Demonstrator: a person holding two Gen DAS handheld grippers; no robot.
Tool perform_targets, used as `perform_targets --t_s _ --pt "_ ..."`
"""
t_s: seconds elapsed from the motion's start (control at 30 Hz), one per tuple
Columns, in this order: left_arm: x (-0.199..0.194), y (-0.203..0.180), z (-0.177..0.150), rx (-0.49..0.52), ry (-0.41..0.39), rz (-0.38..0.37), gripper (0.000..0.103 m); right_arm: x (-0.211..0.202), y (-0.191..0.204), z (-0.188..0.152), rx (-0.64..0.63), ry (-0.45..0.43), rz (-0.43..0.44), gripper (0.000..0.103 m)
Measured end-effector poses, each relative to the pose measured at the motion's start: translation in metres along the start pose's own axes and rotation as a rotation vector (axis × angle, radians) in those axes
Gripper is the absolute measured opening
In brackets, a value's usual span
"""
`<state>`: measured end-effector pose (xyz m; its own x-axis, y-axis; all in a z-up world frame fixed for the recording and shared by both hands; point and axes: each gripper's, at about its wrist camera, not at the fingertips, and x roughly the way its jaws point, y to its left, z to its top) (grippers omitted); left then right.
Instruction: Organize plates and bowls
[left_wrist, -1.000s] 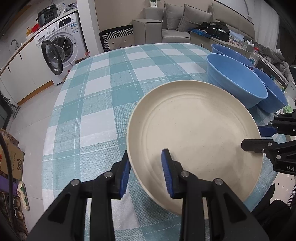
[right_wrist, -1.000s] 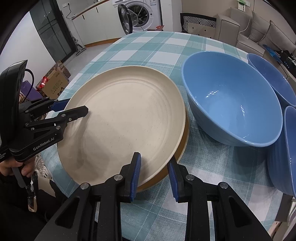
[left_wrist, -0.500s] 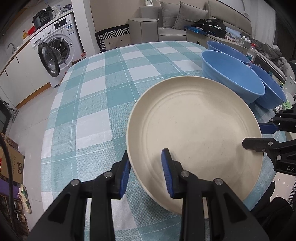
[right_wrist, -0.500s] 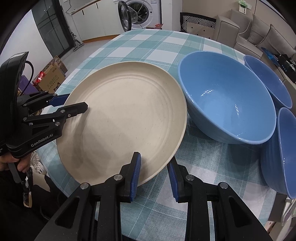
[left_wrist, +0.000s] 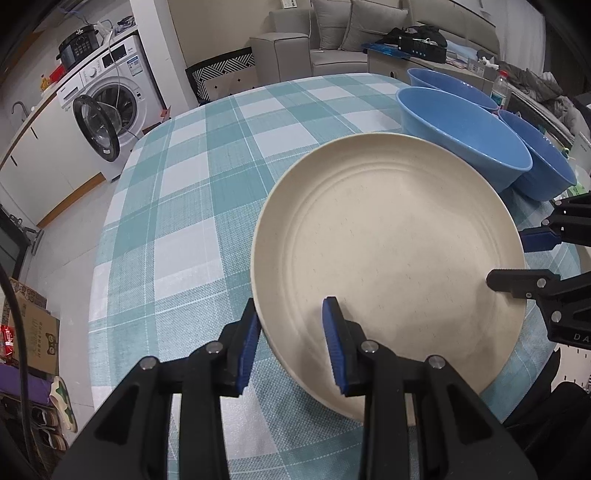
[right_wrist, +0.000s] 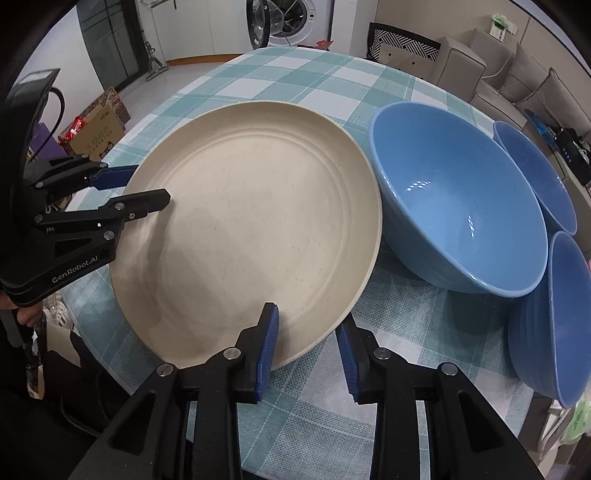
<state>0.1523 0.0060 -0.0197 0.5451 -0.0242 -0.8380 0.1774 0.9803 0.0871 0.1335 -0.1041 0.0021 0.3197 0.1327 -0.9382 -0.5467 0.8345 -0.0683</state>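
Left tool (left_wrist: 291, 341) clamps the cream plate (left_wrist: 388, 266) by its rim. The right tool (right_wrist: 306, 347), its jaws just opening, straddles the opposite rim loosely. Held one-sided, the plate may tilt against the nearest blue bowl (right_wrist: 458, 206).

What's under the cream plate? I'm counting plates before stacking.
Only the checked tablecloth shows around the rim of the cream plate. Whatever lies directly beneath is covered by the plate itself.
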Motion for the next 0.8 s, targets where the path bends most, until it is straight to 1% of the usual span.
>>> perform_targets --t_s 0.13,0.23,0.37,0.47,0.57,0.63,0.7,0.8 --pt "-0.001 0.001 -0.001 0.004 0.003 -0.005 0.034 0.004 0.003 0.002 -0.025 0.009 -0.008 0.047" --pt "-0.001 0.001 -0.002 0.005 0.004 -0.005 0.035 0.009 -0.001 0.003 -0.012 0.017 0.001 0.048" --pt "0.003 0.004 -0.004 -0.002 0.025 0.002 0.035 0.012 -0.003 0.006 -0.005 0.010 0.010 0.050" --pt "0.004 0.004 -0.005 -0.004 0.030 -0.007 0.036 0.014 -0.005 0.008 0.002 0.007 0.012 0.050" --pt "0.007 0.004 -0.006 -0.001 0.040 0.001 0.037 0.016 -0.005 0.009 -0.001 0.009 0.008 0.050" --pt "0.009 0.007 -0.006 -0.009 0.042 0.006 0.047 0.016 -0.005 0.009 0.000 0.009 0.012 0.051" --pt "0.010 0.011 -0.006 -0.023 0.042 0.018 0.048 0.017 -0.006 0.009 0.001 0.011 0.015 0.051" --pt "0.015 0.017 -0.006 -0.041 0.049 0.023 0.052 0.018 -0.006 0.008 0.001 0.016 0.019 0.051"
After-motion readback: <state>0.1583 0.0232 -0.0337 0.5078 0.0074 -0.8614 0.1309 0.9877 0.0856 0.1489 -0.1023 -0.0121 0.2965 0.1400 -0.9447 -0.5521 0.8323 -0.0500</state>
